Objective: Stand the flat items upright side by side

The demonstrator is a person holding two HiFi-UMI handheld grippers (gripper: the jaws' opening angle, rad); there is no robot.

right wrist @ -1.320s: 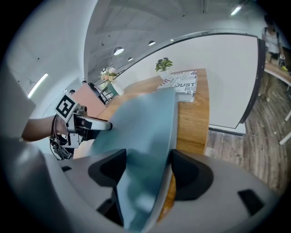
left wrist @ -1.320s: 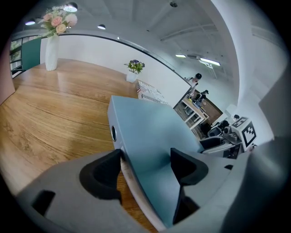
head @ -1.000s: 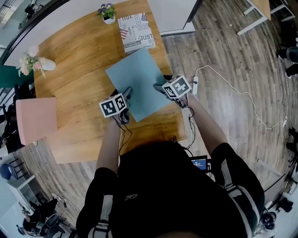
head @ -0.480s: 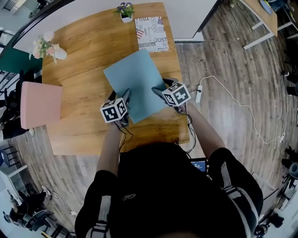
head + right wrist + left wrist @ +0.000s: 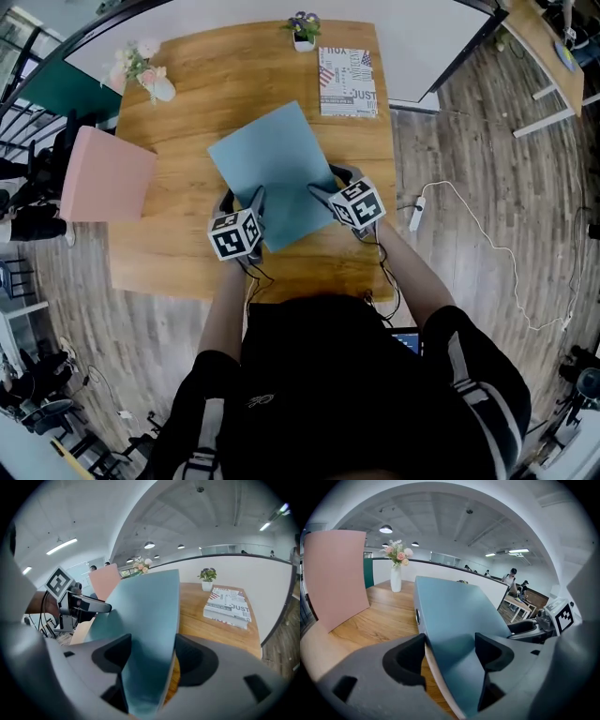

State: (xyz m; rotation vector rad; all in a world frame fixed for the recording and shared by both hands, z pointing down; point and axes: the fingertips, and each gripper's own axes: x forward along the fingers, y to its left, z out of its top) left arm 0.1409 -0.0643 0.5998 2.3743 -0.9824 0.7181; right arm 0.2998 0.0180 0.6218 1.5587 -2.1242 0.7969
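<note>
1. Head view: at mid-frame the teal folder (image 5: pixel 272 164) is held tilted over the wooden surface (image 5: pixel 187 112). The left claw (image 5: pixel 255 200) is clenched on its lower-left edge and the right claw (image 5: pixel 321 192) on its lower-right edge. A pink folder (image 5: pixel 103 175) stands at the surface's left edge. Printed books (image 5: pixel 347 82) lie at upper right, beside a small potted plant (image 5: pixel 302 28). A vase of flowers (image 5: pixel 148 77) sits at upper left.
2. Left gripper view: both pads press on the teal folder, which rises through the centre. The pink folder stands upright at far left, with the vase just right of it. The right claw shows at the right edge.
3. Right gripper view: the pads clamp the teal folder at lower centre. The printed books lie flat at right with the potted plant behind them, and the left claw shows at left.
</note>
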